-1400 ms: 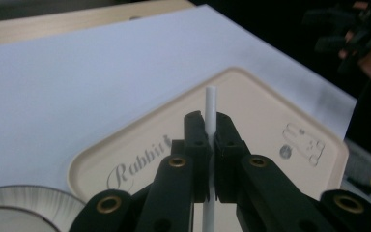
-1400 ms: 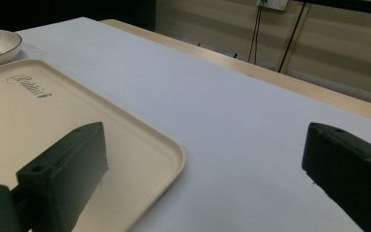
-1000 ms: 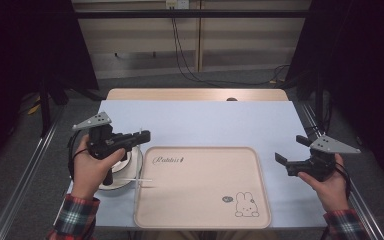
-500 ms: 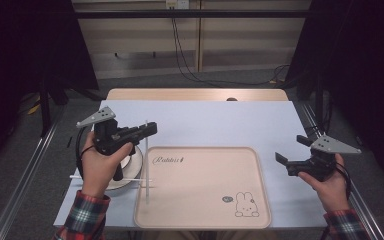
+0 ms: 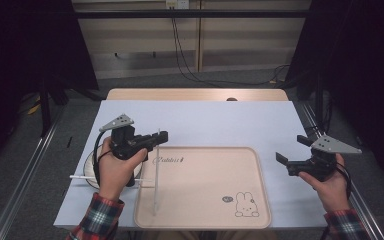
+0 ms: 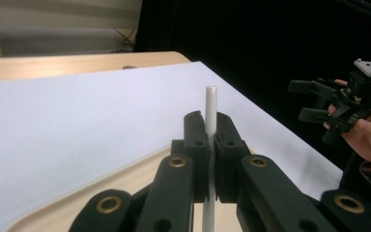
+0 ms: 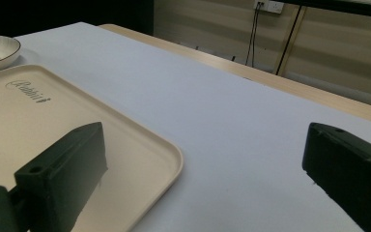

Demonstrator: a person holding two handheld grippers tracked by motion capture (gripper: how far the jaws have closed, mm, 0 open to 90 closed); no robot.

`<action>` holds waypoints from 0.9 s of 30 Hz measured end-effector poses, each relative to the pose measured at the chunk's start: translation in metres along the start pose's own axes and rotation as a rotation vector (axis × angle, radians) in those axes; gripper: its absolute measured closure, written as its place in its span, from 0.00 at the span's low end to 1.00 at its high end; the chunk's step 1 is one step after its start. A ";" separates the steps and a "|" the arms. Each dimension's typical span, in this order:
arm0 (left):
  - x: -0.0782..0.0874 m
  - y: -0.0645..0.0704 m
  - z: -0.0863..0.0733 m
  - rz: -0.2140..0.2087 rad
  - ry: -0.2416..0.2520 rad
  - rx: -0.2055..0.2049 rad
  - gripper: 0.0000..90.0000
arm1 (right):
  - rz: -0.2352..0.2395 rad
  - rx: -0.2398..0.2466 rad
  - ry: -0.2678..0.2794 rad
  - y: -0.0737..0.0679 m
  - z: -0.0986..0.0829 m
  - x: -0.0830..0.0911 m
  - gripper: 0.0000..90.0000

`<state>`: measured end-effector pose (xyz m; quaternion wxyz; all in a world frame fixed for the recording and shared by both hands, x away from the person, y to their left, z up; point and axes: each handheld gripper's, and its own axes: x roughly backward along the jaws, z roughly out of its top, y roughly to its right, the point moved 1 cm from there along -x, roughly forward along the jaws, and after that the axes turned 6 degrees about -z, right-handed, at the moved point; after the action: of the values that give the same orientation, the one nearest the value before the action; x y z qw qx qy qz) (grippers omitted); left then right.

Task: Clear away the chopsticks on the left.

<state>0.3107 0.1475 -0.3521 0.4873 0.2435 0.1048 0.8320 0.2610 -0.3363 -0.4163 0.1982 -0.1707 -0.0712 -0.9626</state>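
Observation:
My left gripper is shut on a thin white stick near its top end; the stick hangs over the left edge of the beige tray. In the left gripper view the jaws pinch the stick, which stands upright between them. A second white stick lies across the white plate, partly under the left hand. My right gripper is held open and empty over the table to the right of the tray; its jaws stand wide apart.
The tray carries a rabbit drawing at its front right corner and has nothing else on it. A pale blue sheet covers the table top. The right gripper appears far off in the left gripper view. Dark curtains flank the table.
The left gripper has risen and moved right from the plate, taking one stick with it and swinging it from lying flat to hanging over the tray's edge. The right gripper has stayed put.

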 end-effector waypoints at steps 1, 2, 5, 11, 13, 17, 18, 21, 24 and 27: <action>-0.001 0.000 -0.001 0.008 -0.006 0.001 0.97 | 0.002 0.002 -0.001 0.000 0.000 0.000 0.01; -0.003 -0.001 -0.002 0.014 0.000 0.005 0.97 | -0.005 0.001 0.003 0.000 0.000 0.000 0.01; -0.009 -0.003 -0.005 0.021 -0.011 0.029 0.97 | 0.003 0.005 -0.002 0.000 0.000 -0.001 0.01; -0.016 -0.006 -0.012 0.026 -0.027 0.076 0.97 | 0.005 0.005 -0.002 0.000 0.000 -0.001 0.01; -0.016 -0.007 -0.013 0.026 -0.026 0.086 0.97 | 0.004 0.000 -0.005 0.000 -0.001 -0.001 0.01; -0.020 -0.011 -0.017 0.039 -0.042 0.107 0.97 | 0.006 0.001 -0.007 -0.001 -0.001 -0.001 0.01; -0.021 -0.012 -0.019 0.044 -0.047 0.112 0.97 | 0.007 0.005 -0.006 -0.001 -0.001 -0.001 0.01; -0.026 -0.016 -0.025 0.062 -0.064 0.135 0.96 | 0.003 0.006 -0.007 -0.001 -0.001 -0.002 0.01; -0.029 -0.018 -0.029 0.076 -0.071 0.145 0.96 | 0.011 0.005 -0.006 -0.001 -0.001 -0.001 0.01; -0.031 -0.022 -0.032 0.086 -0.066 0.158 0.96 | 0.007 0.002 -0.006 -0.001 -0.001 -0.001 0.01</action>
<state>0.3241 0.1339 -0.3983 0.4338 0.3128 0.1434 0.8327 0.2617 -0.3354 -0.4176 0.2013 -0.1737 -0.0724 -0.9613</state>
